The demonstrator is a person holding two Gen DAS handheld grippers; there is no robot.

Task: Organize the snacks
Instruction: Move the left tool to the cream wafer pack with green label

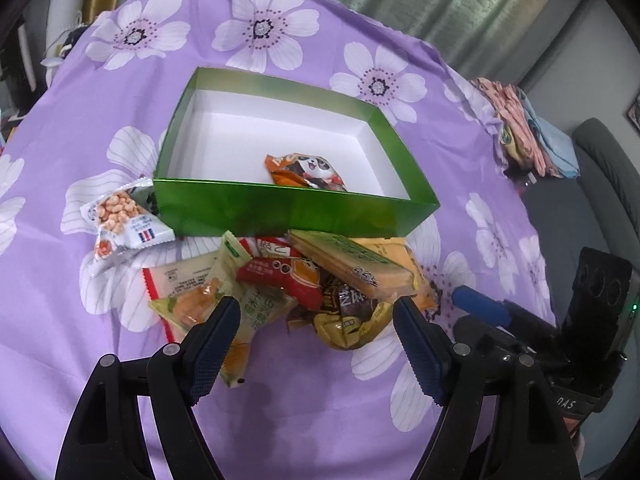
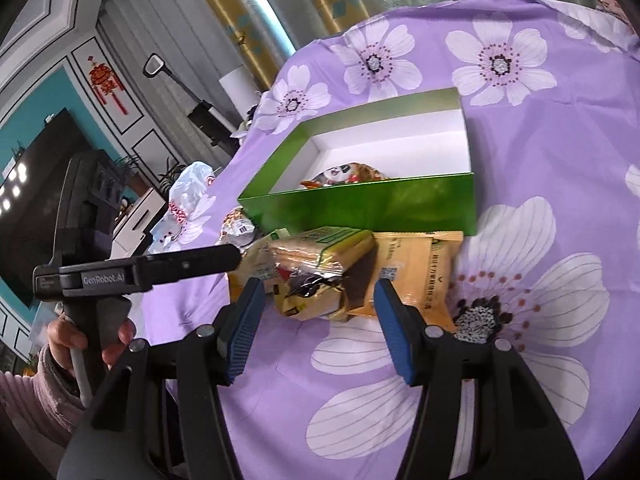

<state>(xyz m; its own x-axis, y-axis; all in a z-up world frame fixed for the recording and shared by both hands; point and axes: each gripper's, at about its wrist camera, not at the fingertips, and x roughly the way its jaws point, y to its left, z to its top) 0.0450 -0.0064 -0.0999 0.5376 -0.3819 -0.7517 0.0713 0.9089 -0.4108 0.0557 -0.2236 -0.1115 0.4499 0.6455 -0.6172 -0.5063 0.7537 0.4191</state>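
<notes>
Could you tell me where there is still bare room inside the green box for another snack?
The green box holds only the panda packet near its front wall; the white floor behind and left of it is bare. The crowded spot is the snack pile just outside the front wall.

the left wrist view looks forward and steeply down between its own two fingers [image 1: 216,332], close over the snack pile [image 1: 304,288], with the green box [image 1: 288,208] just beyond. the right wrist view faces the same pile [image 2: 344,272] from its right side at a shallower tilt. both views share the pile, the box [image 2: 360,204] and the purple floral cloth [image 1: 480,240].
</notes>
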